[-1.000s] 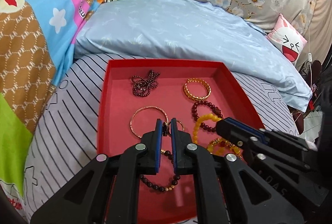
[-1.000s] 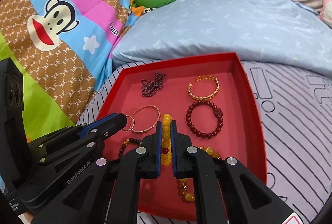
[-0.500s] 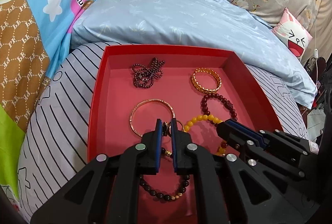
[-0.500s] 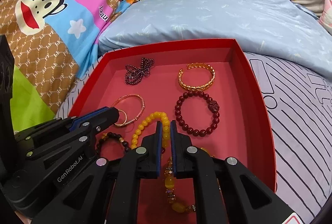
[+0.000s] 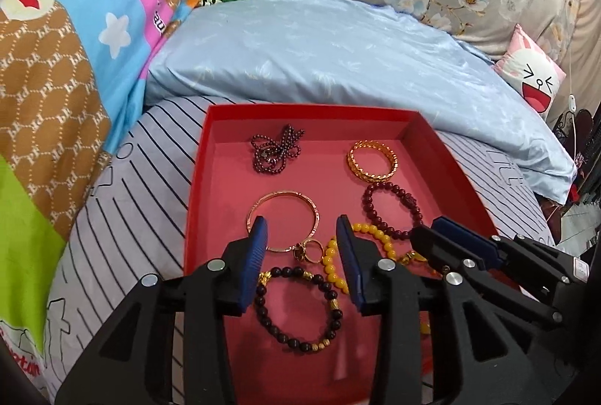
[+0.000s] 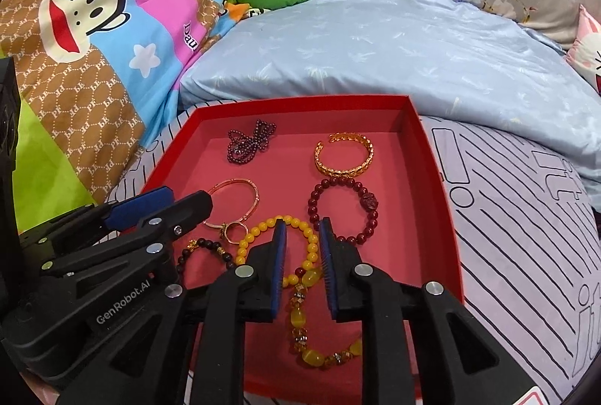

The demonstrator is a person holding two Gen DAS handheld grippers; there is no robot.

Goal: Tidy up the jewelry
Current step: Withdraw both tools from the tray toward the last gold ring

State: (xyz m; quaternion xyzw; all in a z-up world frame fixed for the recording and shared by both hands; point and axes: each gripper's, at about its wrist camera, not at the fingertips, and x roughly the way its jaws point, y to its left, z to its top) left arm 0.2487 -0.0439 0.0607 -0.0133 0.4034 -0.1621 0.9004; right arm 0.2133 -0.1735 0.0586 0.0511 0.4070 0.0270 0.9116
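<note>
While both of my grippers hover low over the near end of the red tray (image 5: 195, 179), my left gripper (image 5: 302, 232) is spread wide above the small ring (image 5: 306, 251) and dark bead bracelet (image 5: 296, 311), holding nothing. My right gripper (image 6: 302, 234) is partly spread over the yellow bead bracelet (image 6: 278, 243), holding nothing too. Farther back, the thin gold bangle (image 5: 281, 221), red bead bracelet (image 5: 392, 210), gold cuff (image 5: 372, 161) and dark bead string (image 5: 276, 153) lie apart, so I think they are sorted already.
</note>
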